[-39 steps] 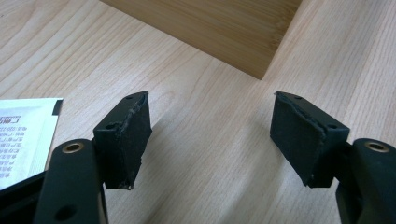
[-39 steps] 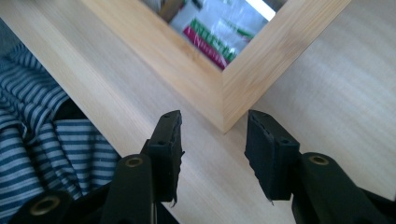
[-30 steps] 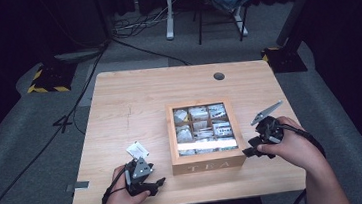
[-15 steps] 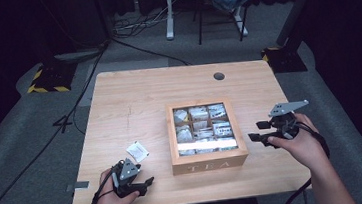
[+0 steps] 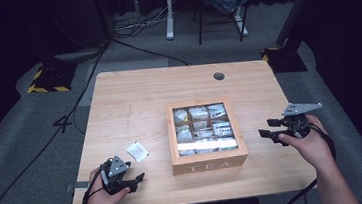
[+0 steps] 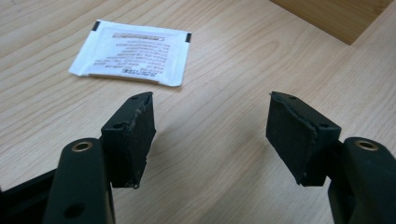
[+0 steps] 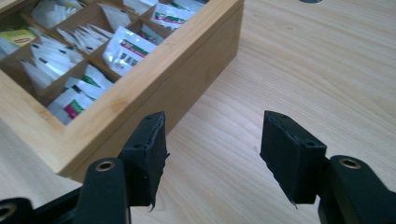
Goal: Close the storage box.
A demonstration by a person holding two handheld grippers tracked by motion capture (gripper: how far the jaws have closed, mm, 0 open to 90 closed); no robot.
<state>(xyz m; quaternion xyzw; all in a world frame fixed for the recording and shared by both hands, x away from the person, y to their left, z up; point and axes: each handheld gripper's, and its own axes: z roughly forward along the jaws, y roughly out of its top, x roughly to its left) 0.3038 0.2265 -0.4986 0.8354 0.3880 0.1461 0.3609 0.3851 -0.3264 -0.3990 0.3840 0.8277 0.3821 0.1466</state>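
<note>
High view first: I take the wooden tea box (image 5: pixel 206 135) as my landmark, sitting near the middle of the table (image 5: pixel 133 99) with its divided compartments full of packets. A single white tea sachet (image 5: pixel 137 151) lies flat on the bare wood to the left of the box, well apart from it. My left gripper (image 5: pixel 125 180) hangs near the table's front edge, just short of the sachet on the side away from the box's back; my right gripper (image 5: pixel 276 132) floats to the right of the box, clear of its wall.

Left gripper view: the jaws stand wide apart with nothing between them, and the sachet (image 6: pixel 132 51) lies ahead and a little to one side, printed face up. A corner of the box (image 6: pixel 336 16) shows beyond it.

Right gripper view: these jaws are also spread and empty, aimed past the box's near corner (image 7: pixel 154 88), with packets (image 7: pixel 128 51) standing in the compartments.

I judge the sachet is loose on the table and neither tool has it. If it belongs in the box, the next move asks the left gripper to advance, centre on the sachet and come down low, because a flat packet gives the pads little edge to catch.
</note>
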